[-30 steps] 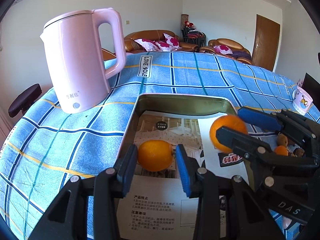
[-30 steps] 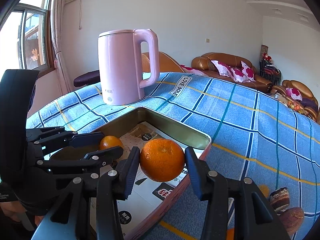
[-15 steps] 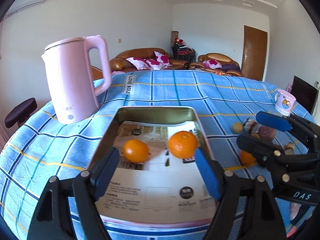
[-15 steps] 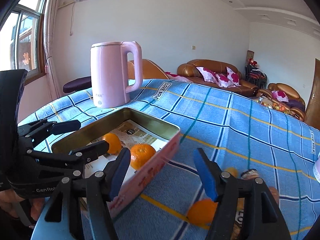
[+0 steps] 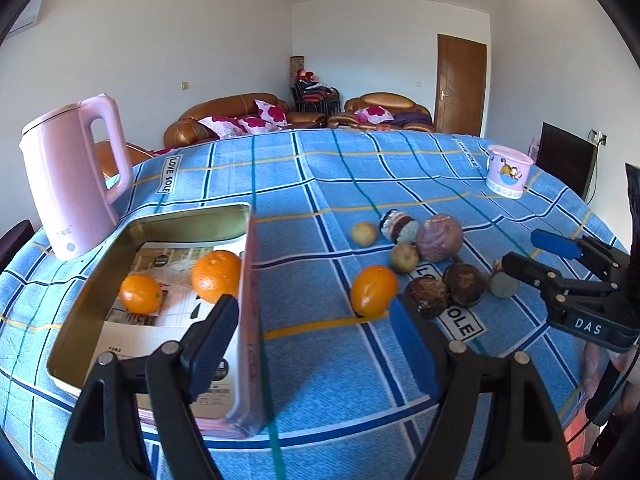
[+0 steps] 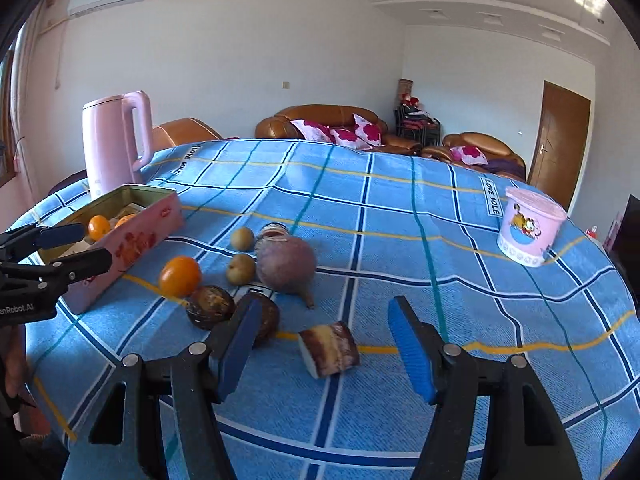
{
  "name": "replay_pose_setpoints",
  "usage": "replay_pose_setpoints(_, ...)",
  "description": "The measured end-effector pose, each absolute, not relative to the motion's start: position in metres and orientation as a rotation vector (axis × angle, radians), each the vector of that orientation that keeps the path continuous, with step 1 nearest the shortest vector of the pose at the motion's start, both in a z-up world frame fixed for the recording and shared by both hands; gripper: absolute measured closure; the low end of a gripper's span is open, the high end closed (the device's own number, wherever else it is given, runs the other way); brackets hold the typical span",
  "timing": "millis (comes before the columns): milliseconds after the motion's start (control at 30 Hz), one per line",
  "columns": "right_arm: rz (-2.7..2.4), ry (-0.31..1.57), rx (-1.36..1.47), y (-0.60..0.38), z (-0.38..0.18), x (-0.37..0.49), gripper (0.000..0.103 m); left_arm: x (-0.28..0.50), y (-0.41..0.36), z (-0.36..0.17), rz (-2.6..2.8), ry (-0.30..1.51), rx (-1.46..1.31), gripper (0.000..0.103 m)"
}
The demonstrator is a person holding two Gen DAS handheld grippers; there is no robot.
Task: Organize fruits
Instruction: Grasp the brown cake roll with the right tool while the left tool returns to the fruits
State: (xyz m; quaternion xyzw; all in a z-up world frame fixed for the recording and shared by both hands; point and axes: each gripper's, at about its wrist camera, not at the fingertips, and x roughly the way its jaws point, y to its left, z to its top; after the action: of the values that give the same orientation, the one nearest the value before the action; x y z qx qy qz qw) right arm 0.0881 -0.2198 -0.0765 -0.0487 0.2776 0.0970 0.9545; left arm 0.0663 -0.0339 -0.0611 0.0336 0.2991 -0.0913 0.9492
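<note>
pink kettle (image 5: 72,176), cartoon cup (image 6: 530,226), checked blue tablecloth (image 6: 400,208), sofas (image 5: 228,118)

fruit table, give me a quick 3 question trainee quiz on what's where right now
1. How many oranges lie inside the tin box?
2. True or false: the orange on the cloth is gripped by the left tool.
3. Which stands nearest the tin box? A) the pink kettle B) the cartoon cup C) the purple fruit

Key
1. Two: one orange and a second orange, both resting on the printed paper in the box.
2. False. It lies free on the blue checked tablecloth; both the left tool and the right tool are open and empty.
3. A
</note>
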Motion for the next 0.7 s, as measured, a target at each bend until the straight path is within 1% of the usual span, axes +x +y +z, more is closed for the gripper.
replay_pose_setpoints(167, 0.21, 0.639, -0.1, -0.218, -0.084, 0.099, 0.036, 0.067, -0.059, -0.06, -0.232, 0.608, 0.094, 0.023)
replay_pose_setpoints(200, 0.216, 0.659, -0.099, -0.217, -0.086, 0.101, 0.037, 0.068, -0.064, -0.06, -0.245, 0.605, 0.1, 0.023)
replay_pose_setpoints(267, 0.238, 0.694, -0.074, -0.222, -0.091, 0.105, 0.049, 0.068, -0.073, -0.059, -0.267, 0.597, 0.114, 0.023)
replay_pose_setpoints(300, 0.246, 0.704, -0.055, -0.225, -0.092, 0.106, 0.059, 0.067, -0.078, -0.059, -0.279, 0.591, 0.121, 0.023)
replay_pose_setpoints(333, 0.255, 0.712, -0.041, -0.228, -0.093, 0.107, 0.064, 0.067, -0.082, -0.059, -0.292, 0.586, 0.129, 0.023)
replay_pose_setpoints(467, 0.274, 0.728, -0.065, -0.222, -0.095, 0.107, 0.065, 0.068, -0.097, -0.061, -0.332, 0.586, 0.155, 0.023)
replay_pose_setpoints(567, 0.286, 0.759, -0.084, -0.218, -0.099, 0.11, 0.067, 0.07, -0.106, -0.062, -0.346, 0.59, 0.173, 0.024)
replay_pose_setpoints(667, 0.266, 0.713, -0.037, -0.226, -0.094, 0.105, 0.068, 0.073, -0.115, -0.064, -0.368, 0.604, 0.191, 0.032)
replay_pose_setpoints(700, 0.259, 0.697, -0.015, -0.231, -0.092, 0.104, 0.069, 0.074, -0.117, -0.065, -0.374, 0.61, 0.193, 0.032)
